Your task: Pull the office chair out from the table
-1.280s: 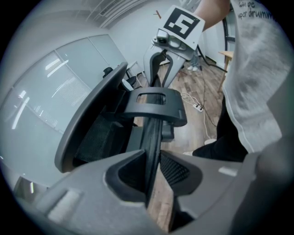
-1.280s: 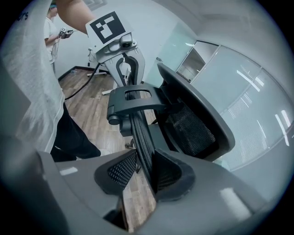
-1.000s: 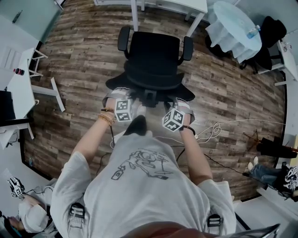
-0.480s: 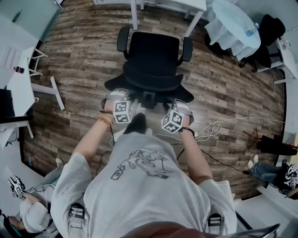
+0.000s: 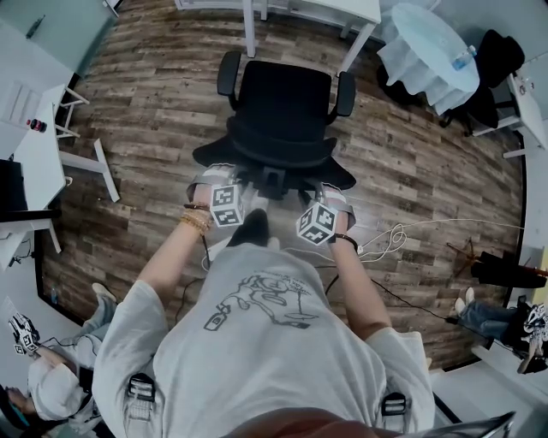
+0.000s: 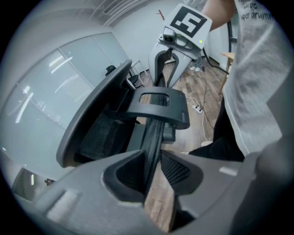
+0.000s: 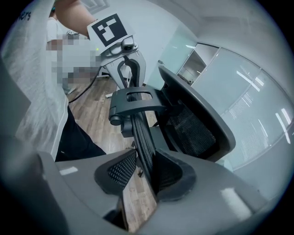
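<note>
Head view looks down on the scene: at the left, the left gripper (image 5: 221, 174) reaches to the left part of the back of the chair (image 5: 282, 103). The left gripper view shows the thin black rim (image 6: 154, 133) of that back passing between its jaws. These jaws have just been opening; the rim lies against one pad and a strip of floor (image 5: 154, 111) shows beside the other, so the hold seems loose. In the middle the chair stands on the wood floor, its back toward the person and its seat turned to the table (image 5: 317, 8), from which it is already well apart. At the right, the right gripper (image 5: 334, 188) has the same rim between narrow jaws, and its pads appear to press it from both sides. The chair is probably rather heavy, but it should roll easily and also swivel, so an uneven pull would turn it. Two holds, one on each side of the back, would keep it straight. The rim is stiff, thin and smooth, so pads may slide along it; the bracket (image 6: 158, 108) on the spine looks a firmer place. The base and wheels are hidden under the seat, the table is cut off by the top edge, and the exact pad contact is hard to judge.
</note>
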Demonstrator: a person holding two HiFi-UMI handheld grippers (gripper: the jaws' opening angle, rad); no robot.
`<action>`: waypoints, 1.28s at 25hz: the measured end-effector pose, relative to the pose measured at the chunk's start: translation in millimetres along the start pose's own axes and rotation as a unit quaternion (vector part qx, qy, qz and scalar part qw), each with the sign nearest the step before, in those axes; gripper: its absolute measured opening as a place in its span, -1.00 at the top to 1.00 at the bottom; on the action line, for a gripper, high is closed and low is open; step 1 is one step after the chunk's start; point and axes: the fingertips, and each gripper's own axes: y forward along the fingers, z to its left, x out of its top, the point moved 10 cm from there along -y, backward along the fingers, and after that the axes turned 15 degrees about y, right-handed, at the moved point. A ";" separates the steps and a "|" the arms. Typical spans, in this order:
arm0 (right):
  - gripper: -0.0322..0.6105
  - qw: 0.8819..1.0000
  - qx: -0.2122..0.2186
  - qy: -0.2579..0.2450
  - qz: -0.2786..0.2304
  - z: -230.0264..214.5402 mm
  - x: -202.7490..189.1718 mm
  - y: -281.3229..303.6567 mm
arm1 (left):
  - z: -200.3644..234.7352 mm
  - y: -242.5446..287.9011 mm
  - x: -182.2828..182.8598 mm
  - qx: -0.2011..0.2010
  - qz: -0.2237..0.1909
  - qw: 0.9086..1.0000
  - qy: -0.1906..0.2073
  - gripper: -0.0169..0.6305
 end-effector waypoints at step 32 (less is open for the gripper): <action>0.87 0.868 0.092 0.309 -0.379 -10.8 88.7 -210.5 | 49.1 -222.0 92.5 0.209 -0.430 0.788 -0.388 0.93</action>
